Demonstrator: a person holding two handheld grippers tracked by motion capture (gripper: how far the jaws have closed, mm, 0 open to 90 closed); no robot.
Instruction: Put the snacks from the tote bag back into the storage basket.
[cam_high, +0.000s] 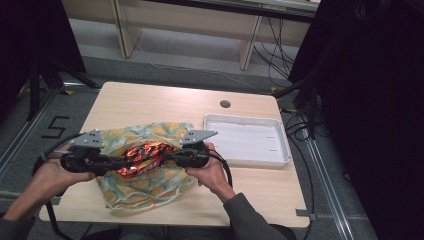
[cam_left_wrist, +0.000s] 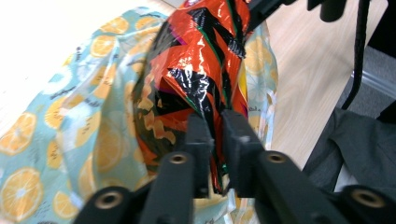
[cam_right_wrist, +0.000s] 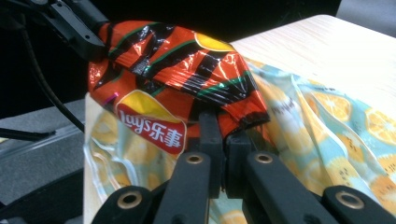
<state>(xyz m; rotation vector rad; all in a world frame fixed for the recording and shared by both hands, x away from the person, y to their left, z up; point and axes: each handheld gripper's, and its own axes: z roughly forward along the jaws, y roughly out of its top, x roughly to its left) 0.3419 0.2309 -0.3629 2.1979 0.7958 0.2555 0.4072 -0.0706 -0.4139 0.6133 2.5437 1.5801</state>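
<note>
An orange and black Lay's chip bag hangs between my two grippers, just above a blue bag printed with orange slices that lies on the table. My left gripper is shut on the chip bag's left end. The left gripper view shows that gripper pinching the crinkled foil. My right gripper is shut on the opposite end. In the right gripper view, the gripper nips the foil's lower edge, and the left gripper's jaw grips the far corner.
A white tray sits on the wooden table to the right of the printed bag. A round cable hole lies behind the tray. Cables trail from both grippers off the table's front edge.
</note>
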